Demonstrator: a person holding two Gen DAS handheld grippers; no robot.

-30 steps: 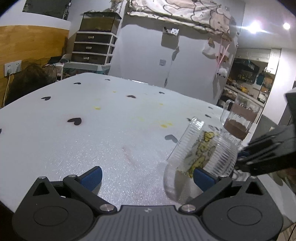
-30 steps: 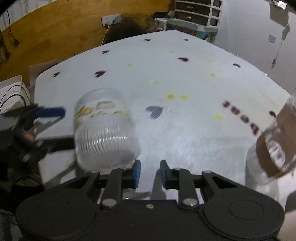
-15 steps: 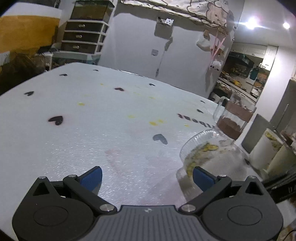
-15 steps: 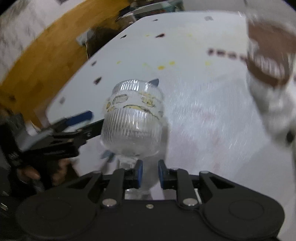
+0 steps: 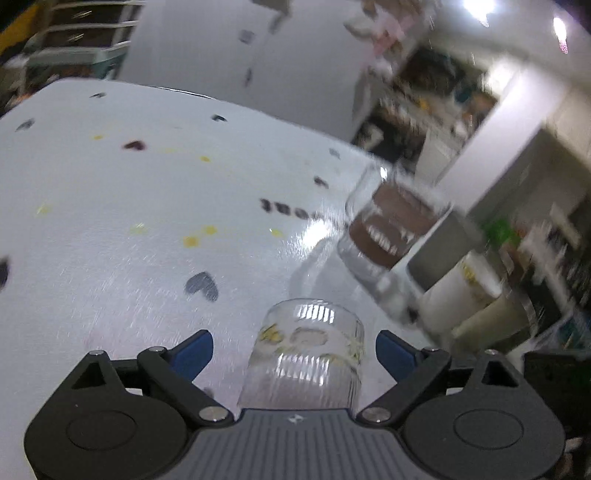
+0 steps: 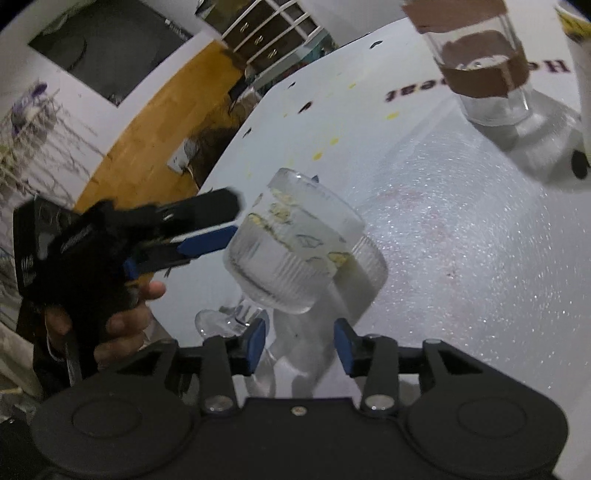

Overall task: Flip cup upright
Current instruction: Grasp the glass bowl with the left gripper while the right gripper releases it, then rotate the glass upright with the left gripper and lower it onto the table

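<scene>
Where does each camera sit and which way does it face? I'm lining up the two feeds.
Left wrist: on the left hand-held gripper, looking along its open fingers at the ribbed cup and, farther off, the brown-banded glass jar.
Right wrist: on the right hand-held gripper, facing the same cup on the white table; the left hand-held gripper and the person's hand show.
Shared: cup, jar, table.

— What sort of place am I steering through?
— A lived-in home, I'd say. Upper left shows a drawer unit against the wall; at right, blurred kitchen shelves. The table wears a heart-print cover; a wall socket sits left.
</scene>
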